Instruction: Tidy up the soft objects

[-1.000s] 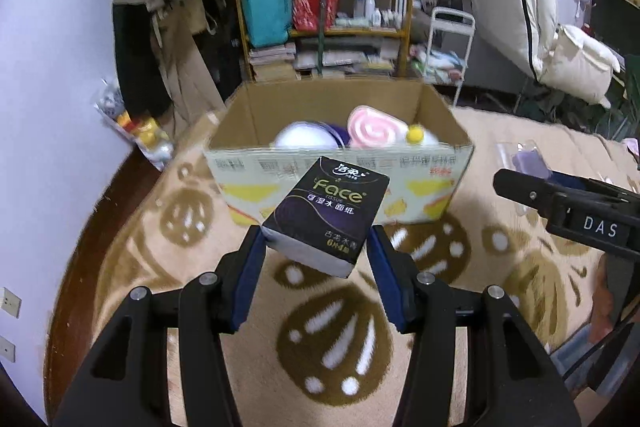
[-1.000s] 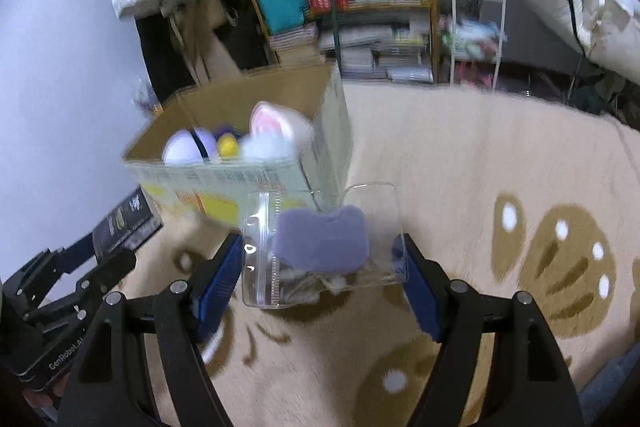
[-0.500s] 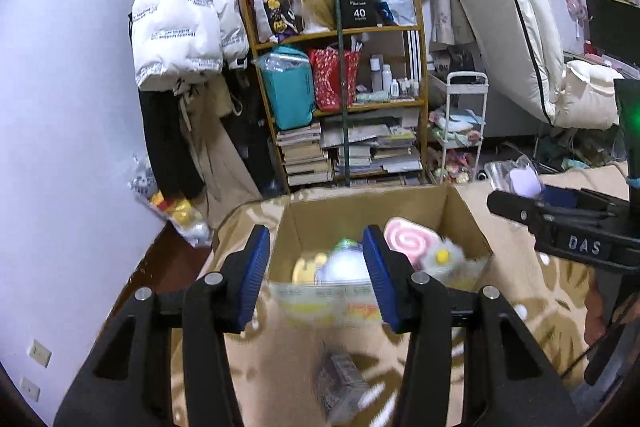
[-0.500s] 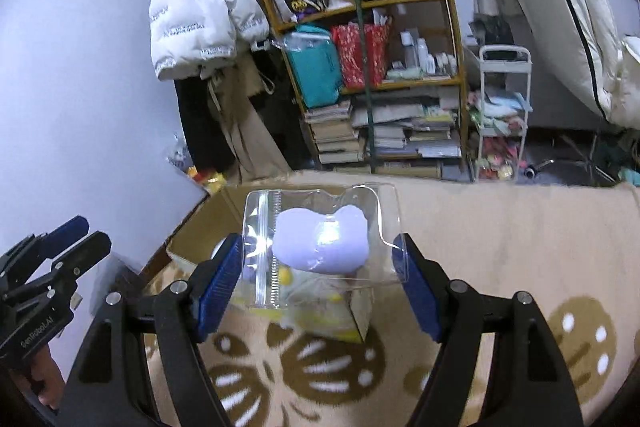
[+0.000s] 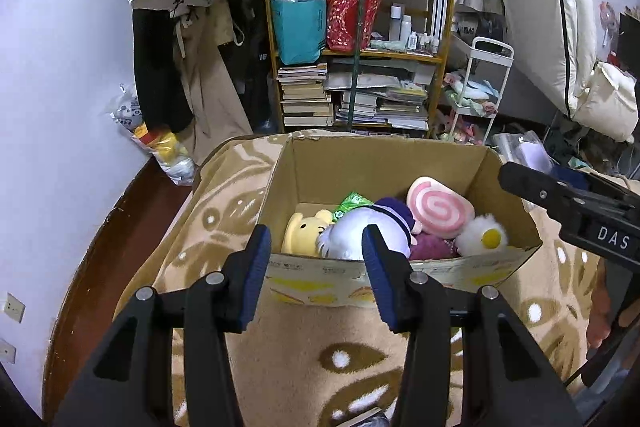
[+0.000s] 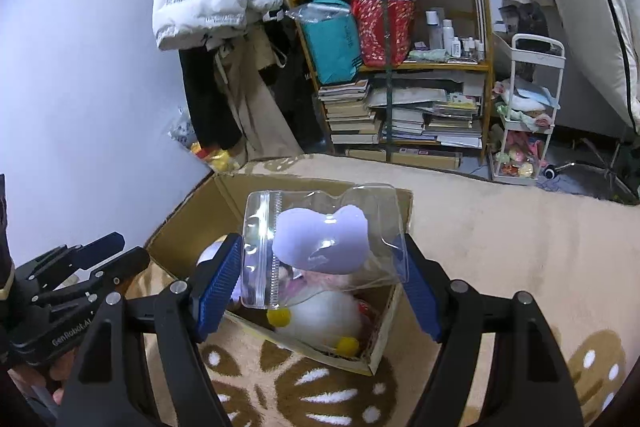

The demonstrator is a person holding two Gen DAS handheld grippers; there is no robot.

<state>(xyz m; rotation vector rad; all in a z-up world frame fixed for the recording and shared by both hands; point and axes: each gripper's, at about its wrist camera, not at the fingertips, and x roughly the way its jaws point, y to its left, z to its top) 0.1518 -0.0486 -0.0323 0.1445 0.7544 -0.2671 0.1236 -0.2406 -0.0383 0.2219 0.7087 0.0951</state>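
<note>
Hovering above the open brown cardboard box (image 6: 384,343), right gripper (image 6: 320,263) jaws clamp a clear zip-lock pouch with lilac pad (image 6: 320,241); left gripper (image 5: 316,267) jaws wide, empty

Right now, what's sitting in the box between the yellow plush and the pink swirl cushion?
In the left wrist view, a white plush wearing a purple hat lies between the yellow plush and the pink swirl cushion, inside the cardboard box.
</note>
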